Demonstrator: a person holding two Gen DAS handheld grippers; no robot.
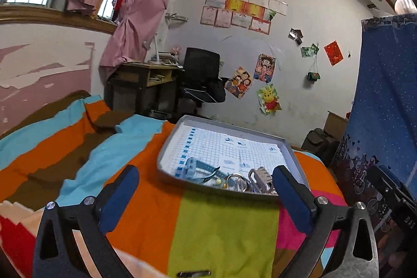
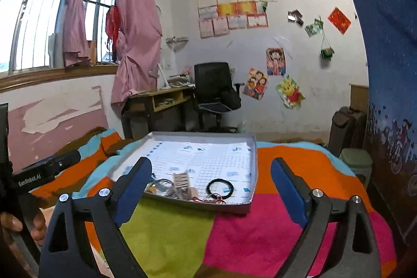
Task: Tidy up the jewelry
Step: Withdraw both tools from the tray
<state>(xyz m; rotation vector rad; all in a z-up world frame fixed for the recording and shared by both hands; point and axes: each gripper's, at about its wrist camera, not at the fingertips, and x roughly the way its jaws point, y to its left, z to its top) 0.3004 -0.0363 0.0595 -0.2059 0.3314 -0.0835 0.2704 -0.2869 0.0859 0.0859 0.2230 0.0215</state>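
A shallow grey tray (image 1: pixel 166 142) lined with white grid paper lies on a striped bed cover; it also shows in the right wrist view (image 2: pixel 254 147). Along its near edge lie a blue watch strap (image 1: pixel 200 167), metal rings (image 1: pixel 238 180) and a beige clip (image 1: pixel 260 173). In the right wrist view I see a black bracelet ring (image 2: pixel 219 188), a red cord (image 2: pixel 211 199), a beige clip (image 2: pixel 181 180) and a tangle of wire pieces (image 2: pixel 161 185). My left gripper (image 1: pixel 206 197) is open and empty just short of the tray. My right gripper (image 2: pixel 211 189) is open and empty in front of the tray.
The bed cover (image 1: pixel 221 233) has orange, green, pink and blue stripes. A blue fabric wardrobe (image 1: pixel 385 108) stands on the right. A desk (image 2: pixel 161 98) and black chair (image 2: pixel 216 87) stand by the far wall. The left gripper's body (image 2: pixel 47 171) sits at the left.
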